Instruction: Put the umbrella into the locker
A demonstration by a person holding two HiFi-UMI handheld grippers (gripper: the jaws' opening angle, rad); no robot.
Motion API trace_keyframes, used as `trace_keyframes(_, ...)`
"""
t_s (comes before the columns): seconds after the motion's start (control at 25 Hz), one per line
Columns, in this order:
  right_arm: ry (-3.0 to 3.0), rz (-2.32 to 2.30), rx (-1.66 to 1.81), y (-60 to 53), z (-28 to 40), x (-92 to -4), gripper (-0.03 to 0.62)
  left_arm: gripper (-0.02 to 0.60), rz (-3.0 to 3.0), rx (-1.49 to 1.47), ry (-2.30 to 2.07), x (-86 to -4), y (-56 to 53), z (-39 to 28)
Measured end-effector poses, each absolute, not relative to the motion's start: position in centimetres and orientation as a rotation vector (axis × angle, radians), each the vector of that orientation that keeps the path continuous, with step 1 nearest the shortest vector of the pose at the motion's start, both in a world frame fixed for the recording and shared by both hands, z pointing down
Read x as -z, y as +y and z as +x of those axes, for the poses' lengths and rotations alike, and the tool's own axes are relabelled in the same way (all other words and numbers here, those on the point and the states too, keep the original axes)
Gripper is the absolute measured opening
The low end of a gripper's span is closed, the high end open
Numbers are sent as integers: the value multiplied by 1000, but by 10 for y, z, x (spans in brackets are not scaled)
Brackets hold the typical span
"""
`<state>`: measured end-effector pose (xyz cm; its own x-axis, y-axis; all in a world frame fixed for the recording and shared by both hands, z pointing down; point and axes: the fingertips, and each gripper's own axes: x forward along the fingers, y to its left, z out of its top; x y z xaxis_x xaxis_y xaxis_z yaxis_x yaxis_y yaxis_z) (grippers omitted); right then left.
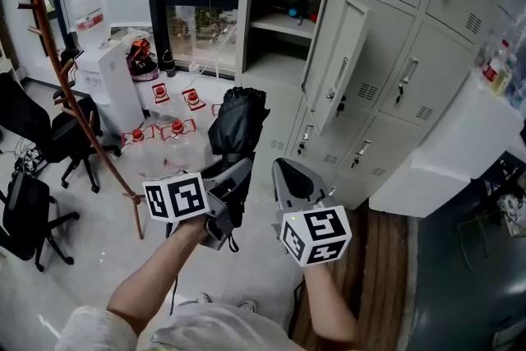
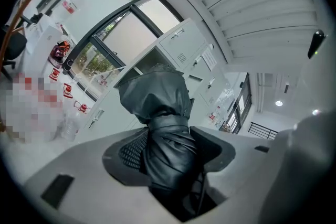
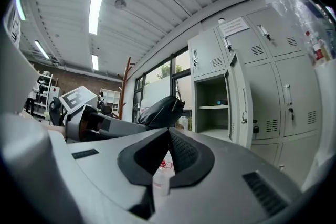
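Head view: the left gripper clamps the black folded fabric umbrella by its lower part, so that the umbrella points toward the open grey metal locker compartment, well apart from it.

Left gripper view: both pads press on the umbrella's folds.

Right gripper view: the right gripper has its jaws together on nothing, probably kept free for the grey locker door.
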<state>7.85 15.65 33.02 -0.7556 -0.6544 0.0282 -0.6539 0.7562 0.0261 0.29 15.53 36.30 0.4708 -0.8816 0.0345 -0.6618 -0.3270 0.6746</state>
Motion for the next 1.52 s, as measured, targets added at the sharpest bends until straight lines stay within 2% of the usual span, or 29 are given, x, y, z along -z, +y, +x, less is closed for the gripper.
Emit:
trace_keyframes(0.64,-2921,1059,12,118,98,-339,3,239,2067,452,-1298,-370,113,18)
trace_keyframes(1.52,-2832,1147,6,4,8,-345,3,239,2069,427,-1170,-388,-3,-63)
